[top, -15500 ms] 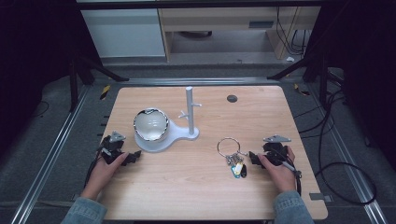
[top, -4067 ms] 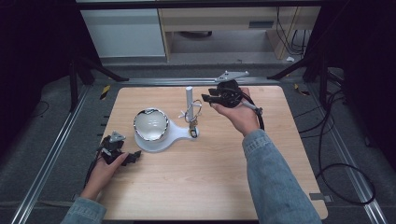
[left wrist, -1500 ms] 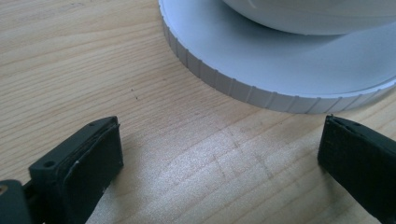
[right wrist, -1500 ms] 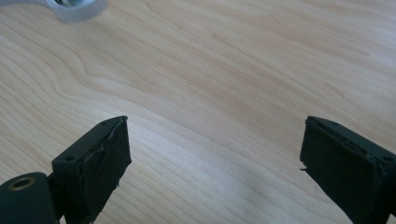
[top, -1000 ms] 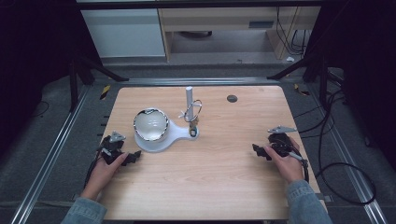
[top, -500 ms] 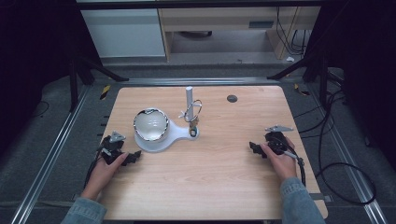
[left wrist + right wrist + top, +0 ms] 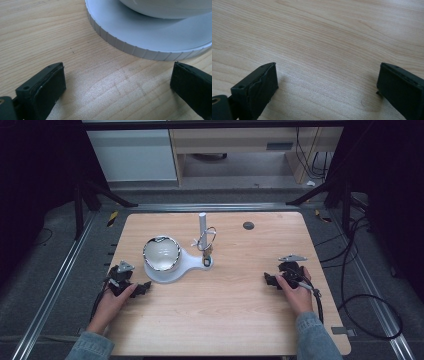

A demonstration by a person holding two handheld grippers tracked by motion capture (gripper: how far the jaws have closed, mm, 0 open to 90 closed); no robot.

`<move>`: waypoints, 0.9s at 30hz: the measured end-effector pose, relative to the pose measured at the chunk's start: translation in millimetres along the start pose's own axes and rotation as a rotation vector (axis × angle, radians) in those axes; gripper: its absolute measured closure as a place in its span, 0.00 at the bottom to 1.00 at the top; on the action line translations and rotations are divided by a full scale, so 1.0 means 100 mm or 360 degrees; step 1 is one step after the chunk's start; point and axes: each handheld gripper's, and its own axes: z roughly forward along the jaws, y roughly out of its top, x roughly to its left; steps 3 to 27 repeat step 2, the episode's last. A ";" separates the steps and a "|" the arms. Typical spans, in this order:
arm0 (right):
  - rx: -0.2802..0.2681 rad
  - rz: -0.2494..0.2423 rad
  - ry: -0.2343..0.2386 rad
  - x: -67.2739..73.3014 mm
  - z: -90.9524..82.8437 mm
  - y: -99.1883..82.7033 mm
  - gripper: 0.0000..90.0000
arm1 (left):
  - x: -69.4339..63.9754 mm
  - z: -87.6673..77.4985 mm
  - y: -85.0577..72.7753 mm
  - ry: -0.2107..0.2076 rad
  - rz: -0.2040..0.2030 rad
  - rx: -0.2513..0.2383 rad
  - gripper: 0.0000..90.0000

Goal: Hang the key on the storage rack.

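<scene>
A white stand (image 7: 176,268) with a round base holds a shiny bowl (image 7: 161,253) and an upright post (image 7: 203,226). A key ring with keys (image 7: 206,242) hangs on the post. My left gripper (image 7: 145,287) rests on the table just left of the stand's base, held by a hand, jaws wide apart and empty; its own view has the ribbed base rim (image 7: 130,46) close ahead. My right gripper (image 7: 268,279) lies on the table at the right, also open, with bare wood (image 7: 324,50) between its fingers (image 7: 257,87).
A dark round hole (image 7: 248,225) sits near the table's (image 7: 225,320) back right. Cables (image 7: 360,300) trail off the right edge. Metal rails flank the table, and a cabinet (image 7: 135,155) stands beyond the far edge.
The keys went from the table by my right gripper onto the post. Over the last second the right gripper shifted slightly left and settled on the table. The left gripper stayed put.
</scene>
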 end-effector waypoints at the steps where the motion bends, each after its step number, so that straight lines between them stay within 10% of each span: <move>1: 0.0003 0.0007 -0.0002 0.00 0.00 0.00 0.04 | 0.00 0.00 0.00 0.0000 0.0000 0.0000 0.00; 27: 0.0003 0.0006 -0.0002 0.00 0.00 0.00 0.04 | 0.00 0.00 0.00 0.0000 0.0000 0.0000 0.00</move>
